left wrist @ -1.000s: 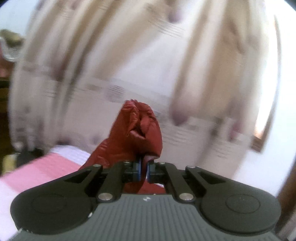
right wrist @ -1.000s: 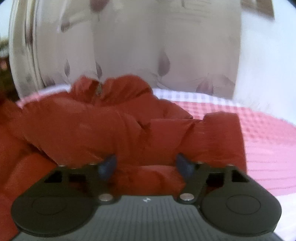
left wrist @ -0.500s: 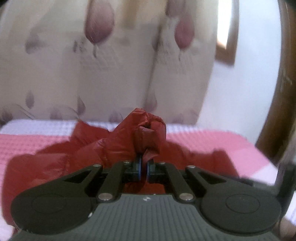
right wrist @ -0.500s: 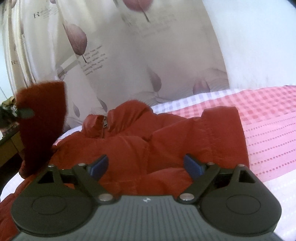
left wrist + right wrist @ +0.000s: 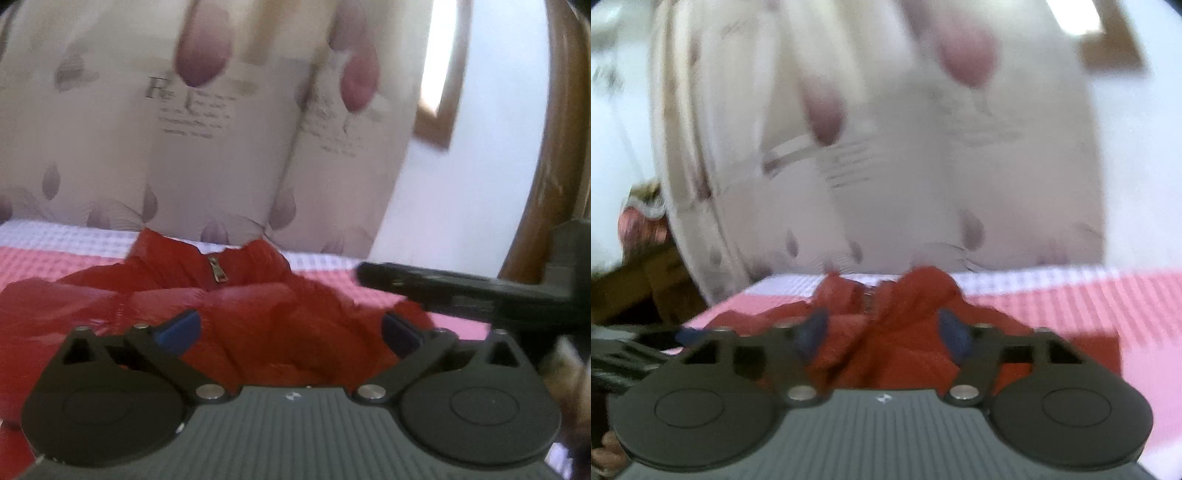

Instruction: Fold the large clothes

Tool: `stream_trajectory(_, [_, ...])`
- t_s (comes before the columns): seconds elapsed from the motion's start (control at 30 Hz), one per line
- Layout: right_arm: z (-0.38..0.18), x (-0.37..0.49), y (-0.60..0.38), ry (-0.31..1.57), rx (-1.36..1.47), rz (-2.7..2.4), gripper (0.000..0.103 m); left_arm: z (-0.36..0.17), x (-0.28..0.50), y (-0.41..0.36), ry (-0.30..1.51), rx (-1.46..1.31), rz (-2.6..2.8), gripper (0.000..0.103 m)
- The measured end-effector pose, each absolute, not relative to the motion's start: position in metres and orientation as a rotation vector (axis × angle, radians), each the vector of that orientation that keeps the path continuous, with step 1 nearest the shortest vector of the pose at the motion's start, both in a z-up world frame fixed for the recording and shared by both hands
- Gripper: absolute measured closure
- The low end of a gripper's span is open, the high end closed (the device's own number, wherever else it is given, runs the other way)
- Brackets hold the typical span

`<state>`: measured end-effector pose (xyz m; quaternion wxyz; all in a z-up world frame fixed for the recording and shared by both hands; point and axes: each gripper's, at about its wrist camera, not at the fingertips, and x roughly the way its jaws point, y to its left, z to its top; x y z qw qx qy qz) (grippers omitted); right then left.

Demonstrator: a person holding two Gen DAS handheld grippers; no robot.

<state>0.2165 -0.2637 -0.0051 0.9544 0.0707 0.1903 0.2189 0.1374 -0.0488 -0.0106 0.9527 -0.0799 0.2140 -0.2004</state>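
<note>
A red puffer jacket (image 5: 258, 317) lies crumpled on the bed, its collar and zipper pull (image 5: 218, 274) facing me. My left gripper (image 5: 291, 329) hovers just above it, jaws opening wide, with nothing pinched between the blue pads. The right gripper (image 5: 443, 288) shows side-on at the right of this view. In the blurred right wrist view the jacket (image 5: 886, 354) fills the gap of my right gripper (image 5: 883, 332), whose jaws are closing. Its pads (image 5: 812, 334) do not press on the fabric. The left gripper (image 5: 624, 350) shows at that view's left edge.
The bed cover (image 5: 55, 258) is pink and white check. A pale curtain (image 5: 221, 147) with leaf prints hangs right behind the bed. A wooden frame (image 5: 543, 184) stands at the right, and dark wooden furniture (image 5: 639, 280) stands left of the bed.
My left gripper let go of the red fold it was pinching, and its jaws spread wide. The right gripper's jaws narrowed and that view rose and blurred.
</note>
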Motion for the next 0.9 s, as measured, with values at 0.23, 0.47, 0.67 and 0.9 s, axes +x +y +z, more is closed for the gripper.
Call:
stream_trajectory(0.23, [-0.013,0.251,-0.188,0.484,-0.083,0.467,0.058,-0.017,0.186,-0.009,0.555,-0.044,-0.235,0.061])
stream_trajectory(0.47, [-0.064,0.266,-0.172,0.631,-0.223,0.414,0.087,-0.066,0.235,0.038,0.717,-0.102,-0.135,0.078])
stream_trajectory(0.67, [-0.089,0.267,-0.168,0.709,-0.289,0.413,0.087,-0.082,0.244,0.049,0.773,-0.097,-0.137,0.086])
stream_trajectory(0.9, [-0.104,0.264,-0.161,0.688,-0.320,0.386,0.088,-0.102,0.251,0.059,0.795,-0.162,-0.149,0.091])
